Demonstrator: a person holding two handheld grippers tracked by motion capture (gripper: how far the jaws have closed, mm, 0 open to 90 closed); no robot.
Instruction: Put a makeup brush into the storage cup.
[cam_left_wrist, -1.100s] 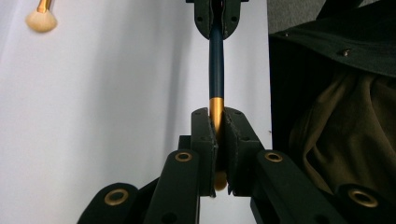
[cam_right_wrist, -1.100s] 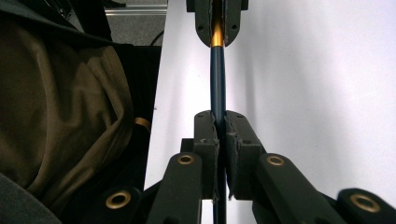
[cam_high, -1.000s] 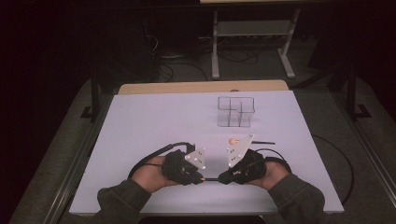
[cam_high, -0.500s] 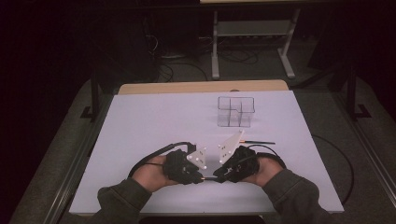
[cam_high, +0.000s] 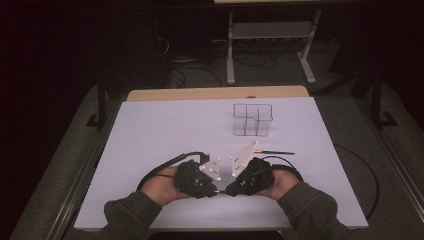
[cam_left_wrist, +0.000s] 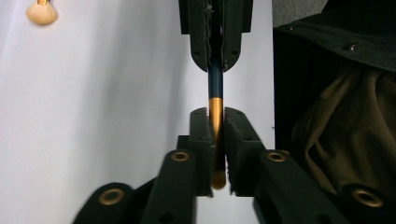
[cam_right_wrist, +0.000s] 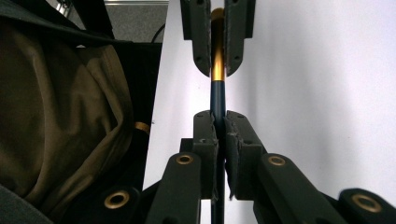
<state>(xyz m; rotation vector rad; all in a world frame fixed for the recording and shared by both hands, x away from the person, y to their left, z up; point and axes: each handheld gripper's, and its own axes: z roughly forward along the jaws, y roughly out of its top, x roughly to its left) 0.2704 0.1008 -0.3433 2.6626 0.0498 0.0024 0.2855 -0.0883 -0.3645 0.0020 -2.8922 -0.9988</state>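
I'm holding one thin brush (cam_left_wrist: 215, 100) between both sets of tongs right now, tip to tip. My left tongs (cam_left_wrist: 215, 140) are clamped on the gold end, though they've just been easing open a touch, and my right tongs (cam_right_wrist: 218, 135) have just been squeezing shut on the dark blue handle. A second brush (cam_high: 274, 151) is lying on the white worktop (cam_high: 150, 130) just past my right tongs, with a clear organizer (cam_high: 252, 120) sitting further beyond it.

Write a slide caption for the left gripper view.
Left gripper and right gripper both clamp one dark blue and gold brush handle above the white table.
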